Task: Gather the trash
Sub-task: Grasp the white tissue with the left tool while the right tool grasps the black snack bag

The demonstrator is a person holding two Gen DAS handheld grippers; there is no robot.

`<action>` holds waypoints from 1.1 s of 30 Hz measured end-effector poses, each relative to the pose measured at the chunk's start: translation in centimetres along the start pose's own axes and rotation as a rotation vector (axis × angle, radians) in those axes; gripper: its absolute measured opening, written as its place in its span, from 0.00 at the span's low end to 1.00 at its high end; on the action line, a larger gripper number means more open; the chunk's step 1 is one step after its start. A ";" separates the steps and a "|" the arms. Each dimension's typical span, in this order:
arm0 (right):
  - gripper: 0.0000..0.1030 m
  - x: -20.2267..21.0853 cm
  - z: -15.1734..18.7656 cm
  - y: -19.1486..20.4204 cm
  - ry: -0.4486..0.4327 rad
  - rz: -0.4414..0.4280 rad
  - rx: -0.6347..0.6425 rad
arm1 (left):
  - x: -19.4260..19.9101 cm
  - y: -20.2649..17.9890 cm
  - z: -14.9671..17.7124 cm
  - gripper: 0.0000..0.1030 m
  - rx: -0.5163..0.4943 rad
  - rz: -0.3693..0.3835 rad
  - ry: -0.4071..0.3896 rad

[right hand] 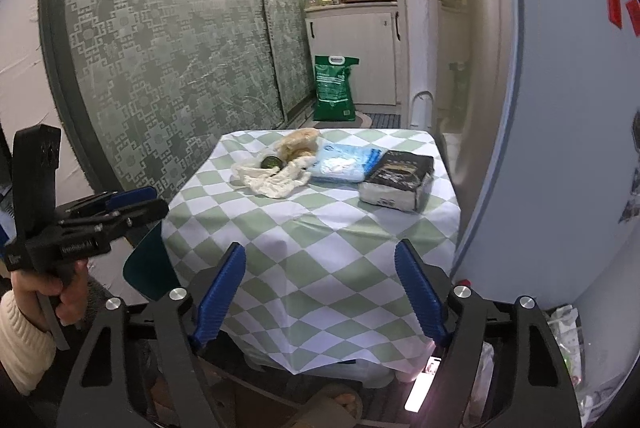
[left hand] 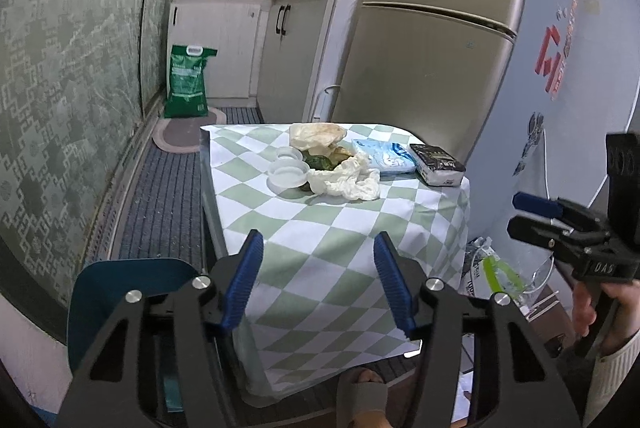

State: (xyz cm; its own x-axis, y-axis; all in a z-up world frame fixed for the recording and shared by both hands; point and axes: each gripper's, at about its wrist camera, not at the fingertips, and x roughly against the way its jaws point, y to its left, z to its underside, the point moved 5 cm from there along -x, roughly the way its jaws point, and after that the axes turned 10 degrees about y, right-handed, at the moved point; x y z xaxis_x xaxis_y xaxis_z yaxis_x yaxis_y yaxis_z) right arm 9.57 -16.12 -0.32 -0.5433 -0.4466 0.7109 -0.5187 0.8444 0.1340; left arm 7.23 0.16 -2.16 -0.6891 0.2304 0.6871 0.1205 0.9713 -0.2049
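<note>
A heap of trash lies at the far side of the checkered table [left hand: 320, 248] [right hand: 320, 244]: crumpled white tissue [left hand: 348, 179] [right hand: 276, 179], a tan crumpled wrapper [left hand: 316, 135] [right hand: 300, 141], a green leaf-like scrap [left hand: 320, 161] [right hand: 271, 161] and two white plastic lids [left hand: 288, 175]. My left gripper [left hand: 318, 280] is open and empty above the table's near edge. My right gripper [right hand: 320, 292] is open and empty at the near edge too. Each gripper shows from the side in the other's view, the right [left hand: 528, 211] and the left [right hand: 148, 201].
A blue tissue pack [left hand: 386, 155] [right hand: 344, 163] and a black-and-white packet [left hand: 438, 163] [right hand: 398, 183] lie right of the heap. A fridge [left hand: 440, 27] stands right of the table. A blue chair [left hand: 120, 292] is at the left. A clear bag [left hand: 500, 272] hangs at the right.
</note>
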 end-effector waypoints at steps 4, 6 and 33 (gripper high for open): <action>0.72 -0.4 -0.1 -0.3 0.004 -0.011 -0.012 | -1.1 0.3 -0.5 0.53 0.012 0.035 0.033; 0.70 -0.5 -0.1 -0.3 0.007 -0.018 -0.010 | -1.6 0.4 -0.7 0.49 0.021 0.053 0.050; 0.61 -3.1 -1.3 -2.8 0.030 -0.026 -0.090 | -9.4 0.6 -5.2 0.28 0.108 0.099 0.220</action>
State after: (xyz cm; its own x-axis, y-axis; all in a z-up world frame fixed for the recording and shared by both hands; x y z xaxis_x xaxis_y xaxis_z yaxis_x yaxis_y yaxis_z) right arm 13.60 -16.68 -2.01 -0.5093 -0.4610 0.7267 -0.4706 0.8562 0.2133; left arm 17.49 -1.14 -5.16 -0.5041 0.3431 0.7926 0.0946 0.9341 -0.3442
